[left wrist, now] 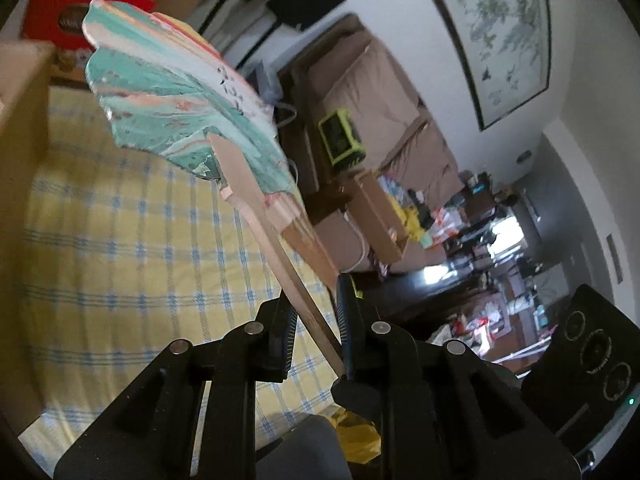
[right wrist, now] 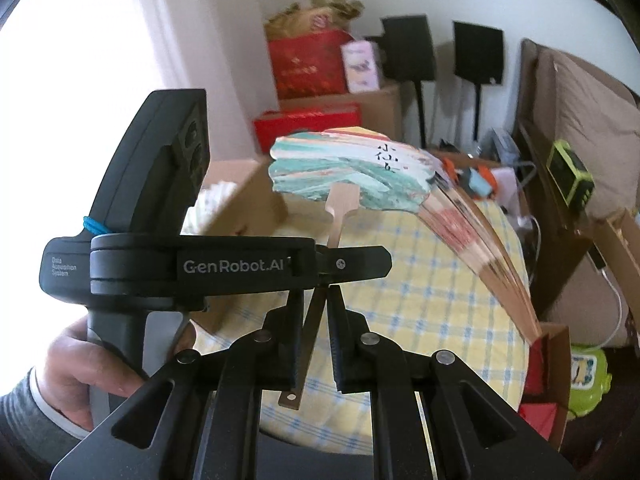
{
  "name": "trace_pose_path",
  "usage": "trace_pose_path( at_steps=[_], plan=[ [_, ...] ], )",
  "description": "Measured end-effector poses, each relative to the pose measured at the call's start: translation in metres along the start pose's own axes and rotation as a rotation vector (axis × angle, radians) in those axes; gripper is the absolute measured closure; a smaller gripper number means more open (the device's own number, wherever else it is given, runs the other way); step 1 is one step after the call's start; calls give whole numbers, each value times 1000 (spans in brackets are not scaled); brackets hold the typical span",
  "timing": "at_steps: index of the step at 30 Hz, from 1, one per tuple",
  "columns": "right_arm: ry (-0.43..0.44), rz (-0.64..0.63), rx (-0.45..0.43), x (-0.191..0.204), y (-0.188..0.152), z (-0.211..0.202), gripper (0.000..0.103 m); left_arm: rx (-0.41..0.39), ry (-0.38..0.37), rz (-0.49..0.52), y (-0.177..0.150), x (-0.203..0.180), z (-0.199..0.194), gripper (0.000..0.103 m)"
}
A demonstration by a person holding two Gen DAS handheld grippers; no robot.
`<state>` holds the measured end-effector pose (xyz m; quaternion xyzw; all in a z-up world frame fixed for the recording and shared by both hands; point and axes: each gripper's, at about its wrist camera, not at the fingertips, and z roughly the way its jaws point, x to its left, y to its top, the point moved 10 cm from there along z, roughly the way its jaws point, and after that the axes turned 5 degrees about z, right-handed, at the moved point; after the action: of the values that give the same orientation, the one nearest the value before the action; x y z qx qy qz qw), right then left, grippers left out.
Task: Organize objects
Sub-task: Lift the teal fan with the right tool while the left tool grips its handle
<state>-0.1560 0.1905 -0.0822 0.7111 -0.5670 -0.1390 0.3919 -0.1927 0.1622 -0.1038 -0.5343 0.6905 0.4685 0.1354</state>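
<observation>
Both grippers pinch the wooden handle of a teal painted fan [right wrist: 352,176], held in the air above the yellow checked tablecloth [left wrist: 132,248]. Left gripper [left wrist: 316,332] jaws narrow, clamped on the handle; right gripper [right wrist: 316,336] jaws closed on its lower end. Cardboard box [right wrist: 240,196] sits behind, likely the destination. Judgement: keep one firm grip, release the other before moving; the fan face is thin, avoid twisting.

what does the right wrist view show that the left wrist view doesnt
Only the right wrist view shows the left gripper's body from outside, the hand holding it, and a blurred folding fan. Only the left wrist view shows the framed painting and the speaker. Both show the paddle fan, its handle between each gripper's fingers, above the checked tablecloth, plus the green device.
</observation>
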Motion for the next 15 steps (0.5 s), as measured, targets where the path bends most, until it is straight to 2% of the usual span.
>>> trace_pose_path(
  at_steps=[9, 15],
  plan=[
    [68, -175, -18, 81, 28, 4, 92, -181, -3, -67, 25, 35, -86, 87],
    [143, -276, 2, 146, 32, 28, 92, -290, 54, -115, 30, 84, -146, 87]
  ],
)
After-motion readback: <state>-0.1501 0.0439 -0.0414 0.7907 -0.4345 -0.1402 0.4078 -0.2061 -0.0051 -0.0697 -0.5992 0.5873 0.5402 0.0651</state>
